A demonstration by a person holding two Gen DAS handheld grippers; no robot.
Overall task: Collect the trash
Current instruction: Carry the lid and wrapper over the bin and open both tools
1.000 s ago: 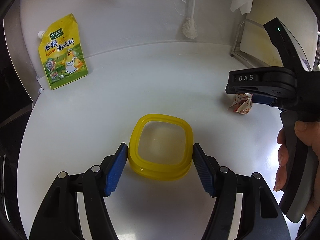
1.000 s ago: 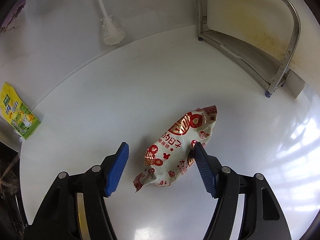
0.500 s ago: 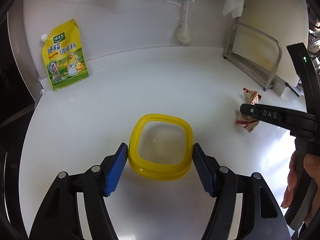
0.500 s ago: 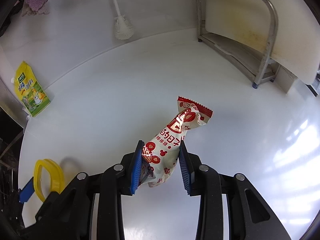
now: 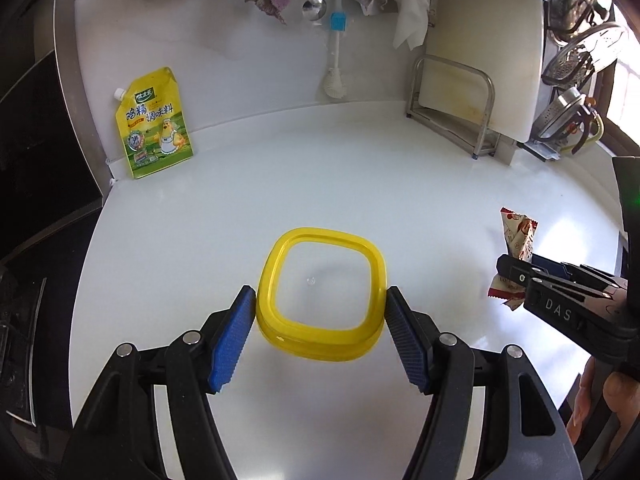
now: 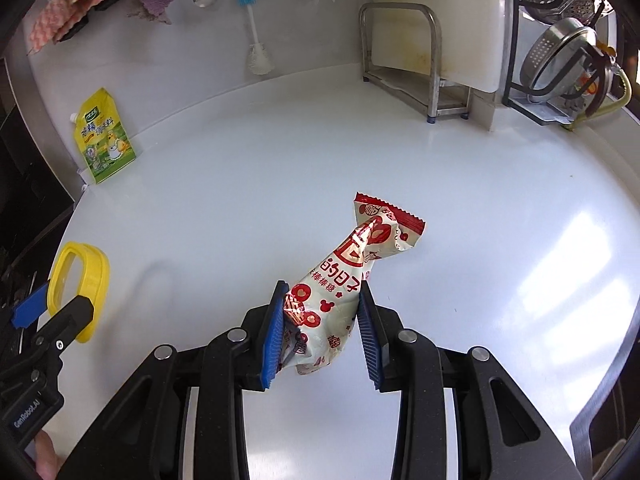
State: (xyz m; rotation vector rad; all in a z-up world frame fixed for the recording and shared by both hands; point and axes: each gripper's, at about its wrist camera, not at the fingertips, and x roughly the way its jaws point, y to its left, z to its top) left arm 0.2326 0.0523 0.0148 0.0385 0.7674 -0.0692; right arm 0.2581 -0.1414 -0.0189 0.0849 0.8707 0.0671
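right gripper (image 6: 320,332): pads pinching the crinkled red-and-white plastic snack wrapper (image 6: 340,280), lifted off the white countertop (image 6: 480,200)
left gripper (image 5: 320,336): clamping the yellow-rimmed clear square lid (image 5: 322,280)
risk: wrapper is limp and slick, could be slipping out mid-carry

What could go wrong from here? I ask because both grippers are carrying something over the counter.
1. The right gripper pinches only the lower end of the crinkled snack wrapper; the long free top could flop or slide out.
2. The left gripper holds the yellow container by its smooth sides alone, so it might tip or slip.
3. The two grippers are close together and could bump.
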